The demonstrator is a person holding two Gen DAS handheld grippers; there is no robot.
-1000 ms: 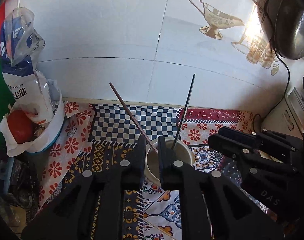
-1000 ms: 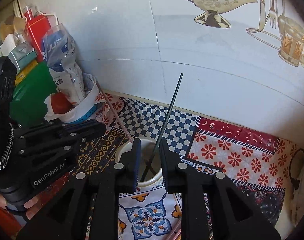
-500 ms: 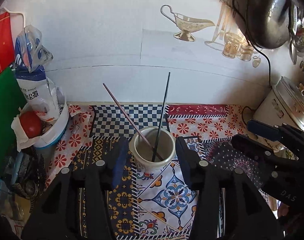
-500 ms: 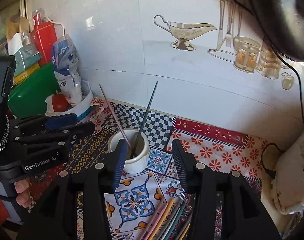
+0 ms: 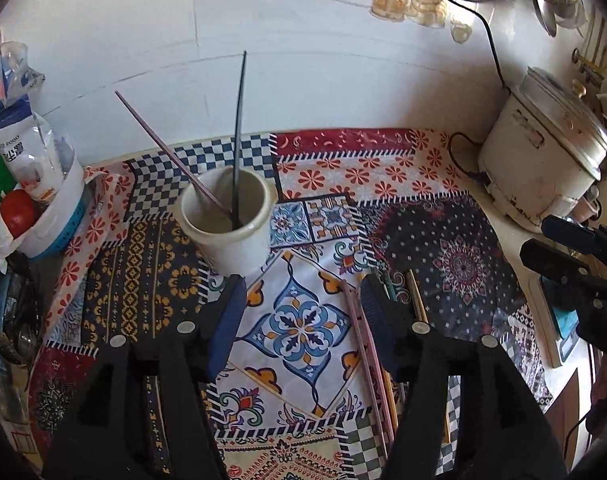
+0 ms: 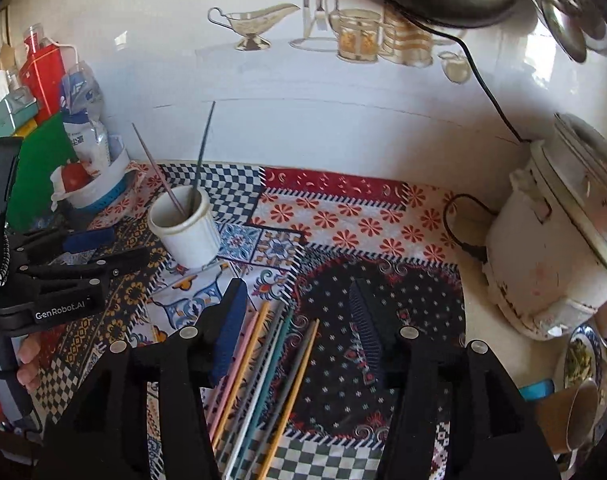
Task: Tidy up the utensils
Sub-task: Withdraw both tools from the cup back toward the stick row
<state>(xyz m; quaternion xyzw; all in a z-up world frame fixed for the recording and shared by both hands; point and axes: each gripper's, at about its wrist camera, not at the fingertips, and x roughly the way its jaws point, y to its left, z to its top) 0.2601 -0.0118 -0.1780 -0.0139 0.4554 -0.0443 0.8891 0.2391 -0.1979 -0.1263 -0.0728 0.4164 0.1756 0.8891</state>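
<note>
Chopsticks (image 6: 263, 364) lie between right fingers (image 6: 229, 332)

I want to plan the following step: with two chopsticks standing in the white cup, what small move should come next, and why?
Probably lower the right gripper onto one loose chopstick on the patterned cloth. Its fingers are opening with nothing between them, the bundle lies just below, and the white cup holds only a pink chopstick and a dark chopstick.

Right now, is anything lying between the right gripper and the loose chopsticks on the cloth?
Nothing visible does. The right gripper, its jaws opening and empty, hovers over the loose chopsticks, which lie bare on the cloth.
</note>
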